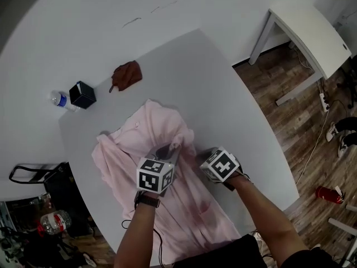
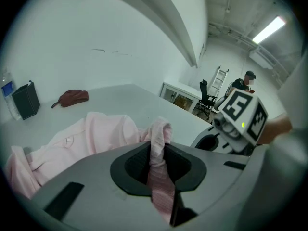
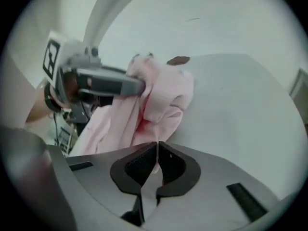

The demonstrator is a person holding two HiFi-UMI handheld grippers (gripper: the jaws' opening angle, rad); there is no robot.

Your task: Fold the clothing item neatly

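While head view hides the jaws, left tool (image 2: 155, 150) clenched on pink shirt (image 2: 96, 134), right tool (image 3: 158, 147) apparently nipping its edge

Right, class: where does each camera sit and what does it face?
Head view: on the head, steeply down at table, pink shirt, forearms, left gripper, right gripper.
Left gripper view: on left gripper, along jaws shut on pink shirt; right gripper shows.
Right gripper view: on right gripper, jaws pinching pink shirt; left gripper shows.
All share the pink shirt.

Head camera looks steeply down on the table (image 1: 223, 94); close gripper cameras face along their jaws, sharing the pink shirt (image 2: 96, 134)
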